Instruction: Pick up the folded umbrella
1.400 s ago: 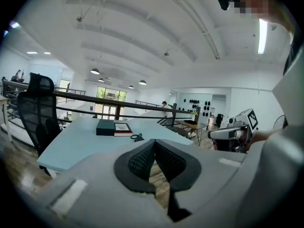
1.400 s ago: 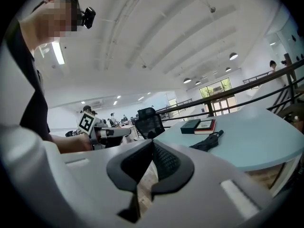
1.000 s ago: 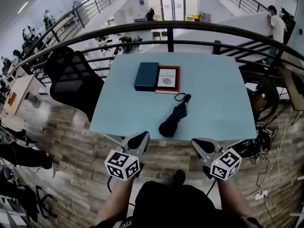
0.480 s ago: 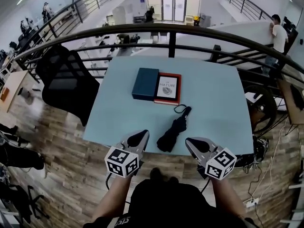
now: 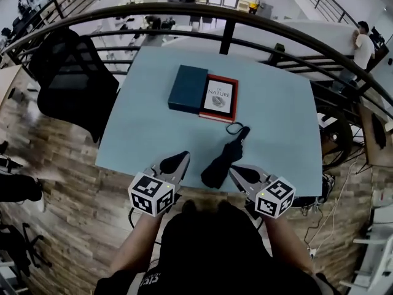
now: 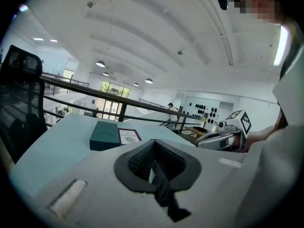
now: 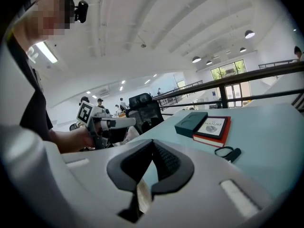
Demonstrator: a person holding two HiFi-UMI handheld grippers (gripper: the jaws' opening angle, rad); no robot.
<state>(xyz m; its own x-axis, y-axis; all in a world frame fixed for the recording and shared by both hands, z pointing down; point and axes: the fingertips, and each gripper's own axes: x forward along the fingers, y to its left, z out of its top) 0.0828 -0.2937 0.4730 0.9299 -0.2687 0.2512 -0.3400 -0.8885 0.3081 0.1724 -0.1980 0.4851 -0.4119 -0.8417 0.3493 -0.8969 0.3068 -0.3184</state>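
Note:
The folded black umbrella (image 5: 222, 157) lies slantwise on the light blue table (image 5: 141, 128), near its front edge, with the strap loop (image 5: 233, 128) at its far end. My left gripper (image 5: 176, 160) hovers over the front edge, just left of the umbrella's near end, jaws shut and empty. My right gripper (image 5: 237, 172) sits just right of that end, shut with nothing in it. In the right gripper view only the umbrella's handle and loop (image 7: 229, 153) show past the jaws. In the left gripper view the jaws hide the umbrella.
A dark teal box (image 5: 188, 88) and a red-edged book (image 5: 218, 97) lie side by side at mid table. A black office chair (image 5: 70, 82) stands at the left. A curved black railing (image 5: 227, 26) runs behind the table. Cables (image 5: 344, 195) trail on the wooden floor at the right.
Both grippers have moved forward and slightly down, from short of the table to its front edge, and now flank the umbrella's near end. Both stayed shut.

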